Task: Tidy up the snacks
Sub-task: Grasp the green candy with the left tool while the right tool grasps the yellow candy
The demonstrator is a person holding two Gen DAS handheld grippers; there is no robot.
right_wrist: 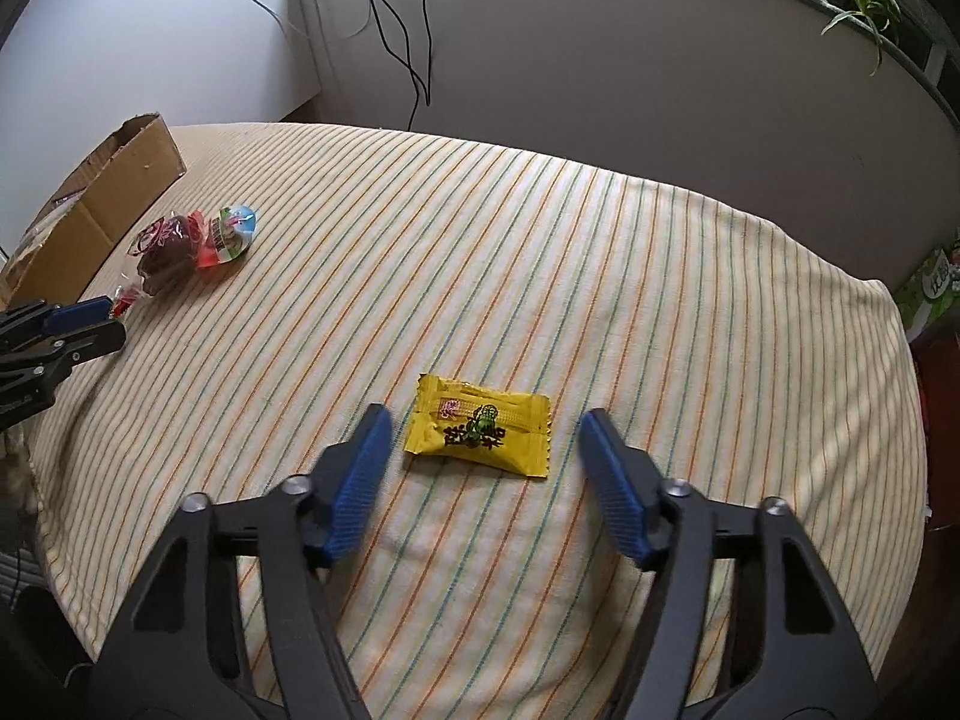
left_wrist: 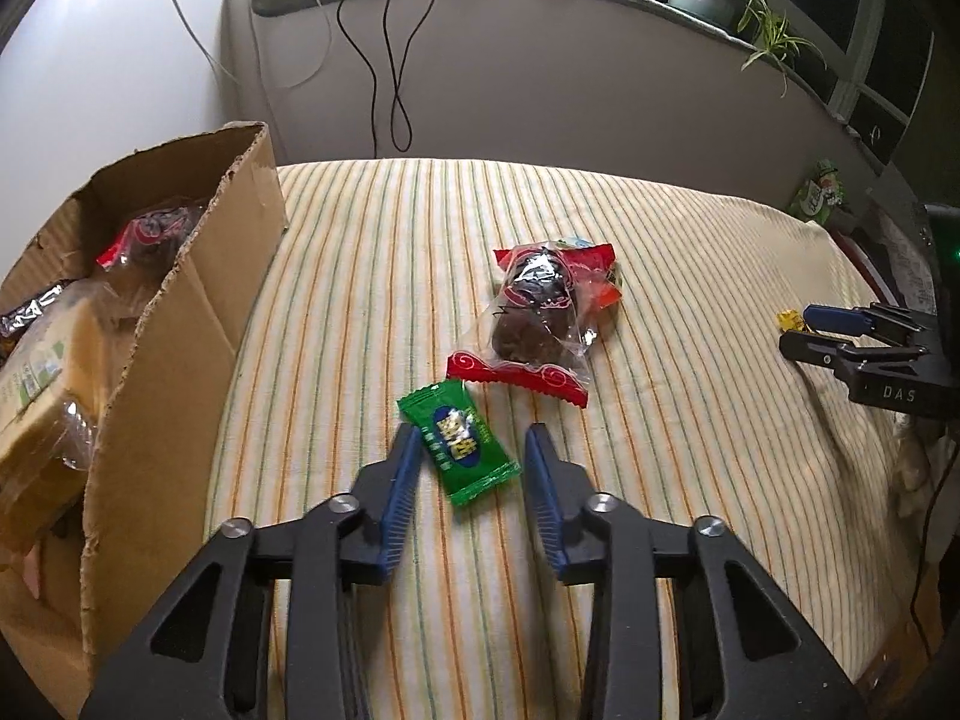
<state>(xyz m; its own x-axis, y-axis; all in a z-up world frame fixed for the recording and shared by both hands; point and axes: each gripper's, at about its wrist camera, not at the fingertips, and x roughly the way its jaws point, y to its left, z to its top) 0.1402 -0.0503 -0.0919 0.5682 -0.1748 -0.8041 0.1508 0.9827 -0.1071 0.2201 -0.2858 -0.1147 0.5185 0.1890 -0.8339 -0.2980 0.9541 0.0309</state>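
Observation:
My left gripper (left_wrist: 474, 438) is open, its blue fingers on either side of a green candy packet (left_wrist: 459, 441) lying on the striped cloth. Beyond it lies a clear bag with a dark cake and red trim (left_wrist: 537, 312), over a small colourful packet (left_wrist: 603, 279). My right gripper (right_wrist: 486, 420) is open around a yellow candy packet (right_wrist: 480, 432) on the cloth. The cardboard box (left_wrist: 180, 324) at the left holds several snacks, among them a red-trimmed cake bag (left_wrist: 150, 237). The right gripper also shows in the left wrist view (left_wrist: 804, 327).
The table is covered by a striped cloth (right_wrist: 600, 276). The cake bag (right_wrist: 171, 249) and box (right_wrist: 114, 198) show far left in the right wrist view, with the left gripper (right_wrist: 108, 318). Cables hang on the wall behind. A green package (right_wrist: 936, 294) sits beyond the right edge.

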